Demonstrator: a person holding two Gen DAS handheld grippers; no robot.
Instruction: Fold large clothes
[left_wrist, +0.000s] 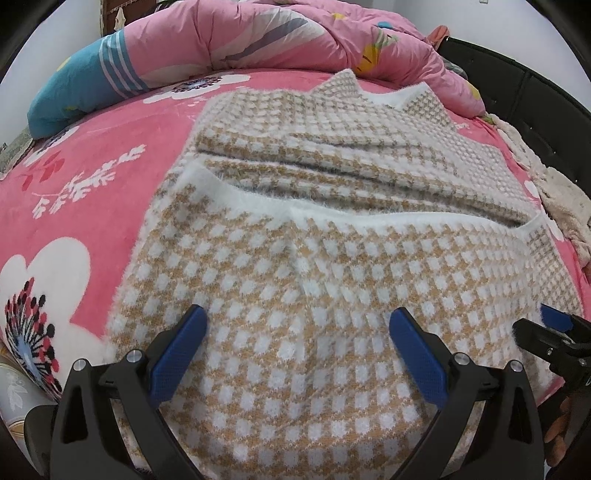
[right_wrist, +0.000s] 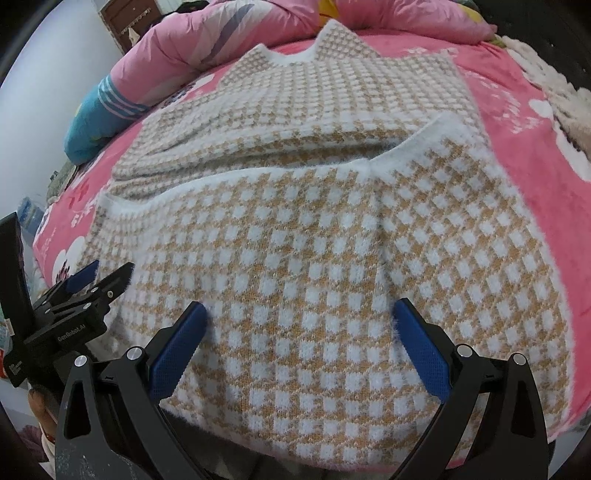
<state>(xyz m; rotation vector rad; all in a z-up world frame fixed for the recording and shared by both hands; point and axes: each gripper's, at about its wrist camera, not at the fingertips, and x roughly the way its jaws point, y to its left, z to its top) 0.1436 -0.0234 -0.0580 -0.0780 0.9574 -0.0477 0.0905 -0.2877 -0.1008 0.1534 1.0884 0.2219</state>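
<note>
Fuzzy tan-and-white checked sweater (left_wrist: 332, 280) (white-trimmed) is laid on the pink floral bedspread (left_wrist: 110, 177), partly folded – left gripper (left_wrist: 297, 325) and right gripper (right_wrist: 301, 319) are held spread over it, gripping nothing

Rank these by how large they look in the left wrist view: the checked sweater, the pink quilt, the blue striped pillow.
1. checked sweater, which fills most of the view, partly because it lies nearest the camera.
2. pink quilt, bunched across the far edge of the bed.
3. blue striped pillow, smallest; it lies far away, so its real size is unsure.
</note>
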